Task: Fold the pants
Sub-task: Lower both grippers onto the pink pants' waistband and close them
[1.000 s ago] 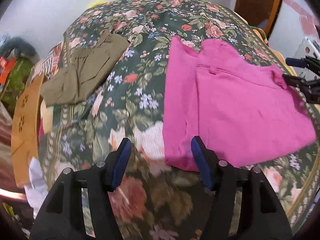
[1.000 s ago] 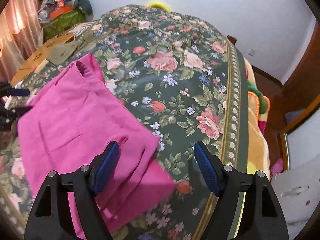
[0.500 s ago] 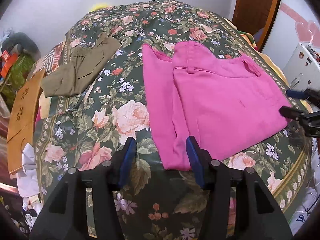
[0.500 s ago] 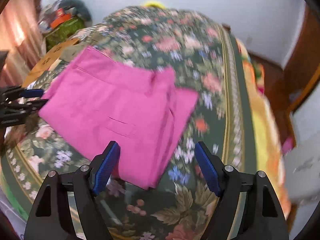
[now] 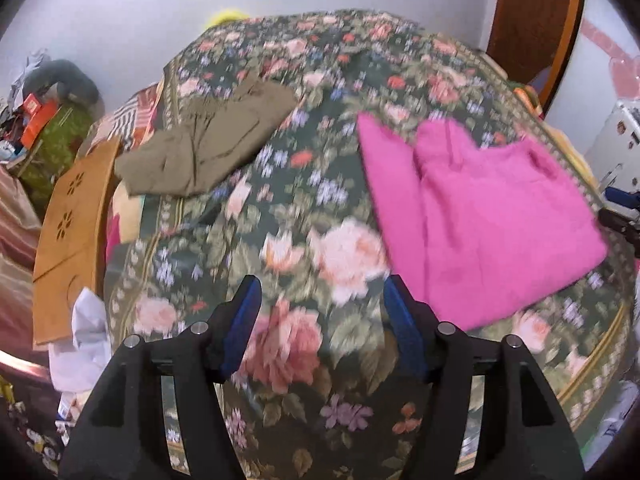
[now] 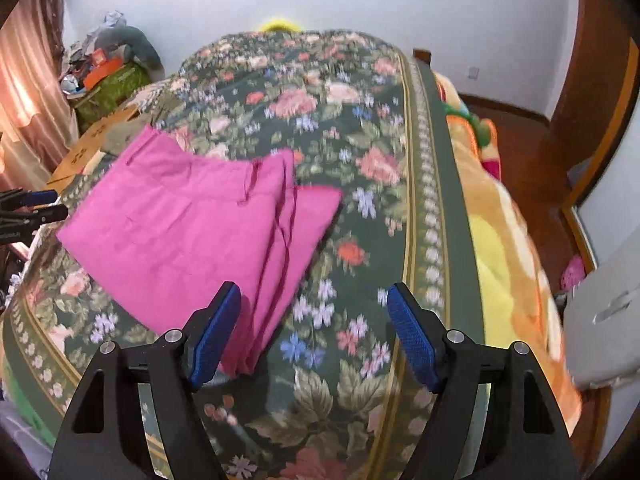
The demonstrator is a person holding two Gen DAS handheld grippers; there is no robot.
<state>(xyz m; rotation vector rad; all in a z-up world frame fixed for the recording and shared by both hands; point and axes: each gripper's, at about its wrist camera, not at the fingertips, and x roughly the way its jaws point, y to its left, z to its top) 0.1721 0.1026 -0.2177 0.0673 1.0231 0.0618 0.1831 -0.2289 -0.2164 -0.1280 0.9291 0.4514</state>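
The folded pink pants (image 5: pixel 480 216) lie flat on the floral bedspread (image 5: pixel 304 248), to the right in the left wrist view and to the left in the right wrist view (image 6: pixel 192 224). My left gripper (image 5: pixel 320 320) is open and empty, above the bedspread to the left of the pants. My right gripper (image 6: pixel 314 332) is open and empty, above the bedspread just right of the pants' near corner. Folded olive pants (image 5: pixel 208 144) lie at the bed's far left.
A wooden board (image 5: pixel 68 236) and clutter stand off the bed's left side. A yellow-orange blanket (image 6: pixel 504 248) hangs over the bed's right edge, beside a wooden door (image 6: pixel 592 92). A white object (image 6: pixel 604 320) sits at the right.
Both grippers have pulled back from the pink pants and hold nothing. The left view has swung left, so the pants now sit further right. The left gripper's fingers stand wider apart.
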